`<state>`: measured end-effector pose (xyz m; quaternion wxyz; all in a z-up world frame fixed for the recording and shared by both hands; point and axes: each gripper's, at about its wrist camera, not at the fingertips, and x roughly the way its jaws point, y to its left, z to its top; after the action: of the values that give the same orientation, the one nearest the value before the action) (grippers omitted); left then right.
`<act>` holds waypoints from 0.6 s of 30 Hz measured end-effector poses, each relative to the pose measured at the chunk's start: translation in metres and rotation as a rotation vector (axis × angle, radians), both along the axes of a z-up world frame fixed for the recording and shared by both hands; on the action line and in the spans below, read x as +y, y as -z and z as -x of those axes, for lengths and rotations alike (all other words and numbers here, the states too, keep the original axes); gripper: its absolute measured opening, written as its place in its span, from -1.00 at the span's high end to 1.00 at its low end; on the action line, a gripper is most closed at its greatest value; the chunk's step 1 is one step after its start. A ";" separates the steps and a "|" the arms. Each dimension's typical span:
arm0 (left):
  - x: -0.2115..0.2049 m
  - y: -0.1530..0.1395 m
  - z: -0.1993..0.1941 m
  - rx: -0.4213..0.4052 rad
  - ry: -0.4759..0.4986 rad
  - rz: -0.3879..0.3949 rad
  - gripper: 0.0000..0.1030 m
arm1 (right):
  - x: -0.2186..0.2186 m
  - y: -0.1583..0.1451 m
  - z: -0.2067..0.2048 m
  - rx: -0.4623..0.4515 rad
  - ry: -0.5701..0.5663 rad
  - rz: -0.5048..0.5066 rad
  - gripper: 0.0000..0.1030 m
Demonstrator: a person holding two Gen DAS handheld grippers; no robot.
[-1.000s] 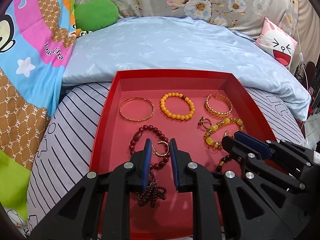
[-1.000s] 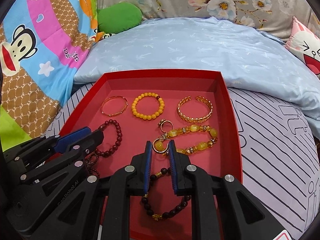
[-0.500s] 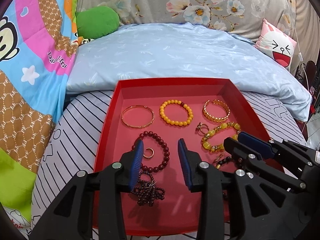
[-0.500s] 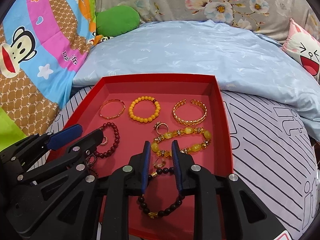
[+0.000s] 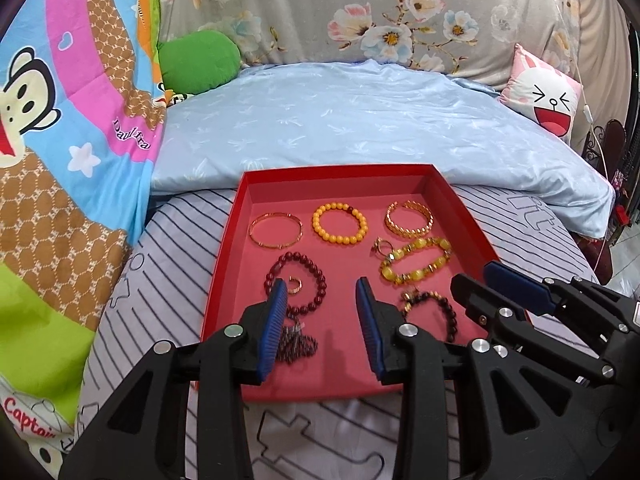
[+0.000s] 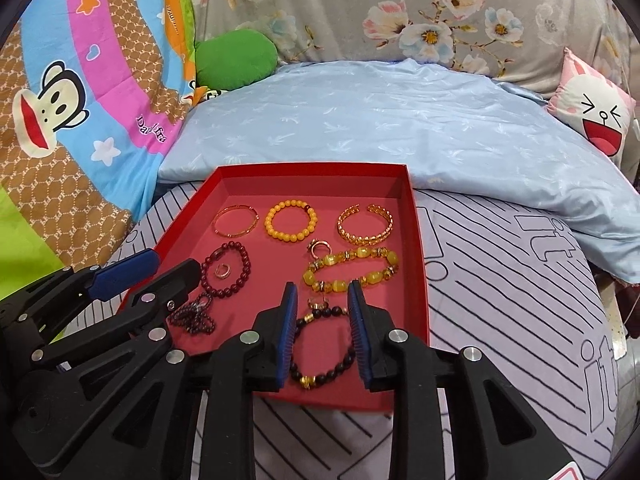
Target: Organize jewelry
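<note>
Red tray (image 5: 224, 264) lies ahead of both grippers, holding sorted bracelets. Left gripper (image 5: 322, 292) hangs released above a dark red bead bracelet (image 5: 296, 280); right gripper (image 6: 322, 294) released over a black bracelet (image 6: 324, 344). Any next pick likely needs a straight descent.

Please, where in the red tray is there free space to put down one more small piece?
Red tray: bare floor along the near edge, between the dark red bead bracelet and the black bead bracelet, and the far strip. Crowded right around the yellow stone bracelet.

left gripper (image 5: 322, 304): jaws apart, empty | right gripper (image 6: 322, 300): jaws apart, empty
</note>
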<state>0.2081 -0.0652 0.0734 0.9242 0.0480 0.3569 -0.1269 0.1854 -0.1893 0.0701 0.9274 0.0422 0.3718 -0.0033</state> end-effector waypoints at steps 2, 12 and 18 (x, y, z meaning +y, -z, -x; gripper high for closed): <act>0.001 0.000 0.009 0.003 -0.001 0.002 0.34 | 0.001 0.000 0.008 0.000 0.001 0.000 0.48; 0.008 0.007 0.042 0.007 -0.020 0.023 0.34 | 0.008 0.004 0.046 -0.009 0.035 0.020 0.38; 0.015 0.011 0.051 0.017 -0.043 0.044 0.34 | 0.009 0.005 0.058 -0.021 0.062 0.038 0.19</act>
<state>0.1571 -0.0507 0.0624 0.9245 0.0191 0.3628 -0.1152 0.1271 -0.1803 0.0646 0.9313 0.0362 0.3603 -0.0389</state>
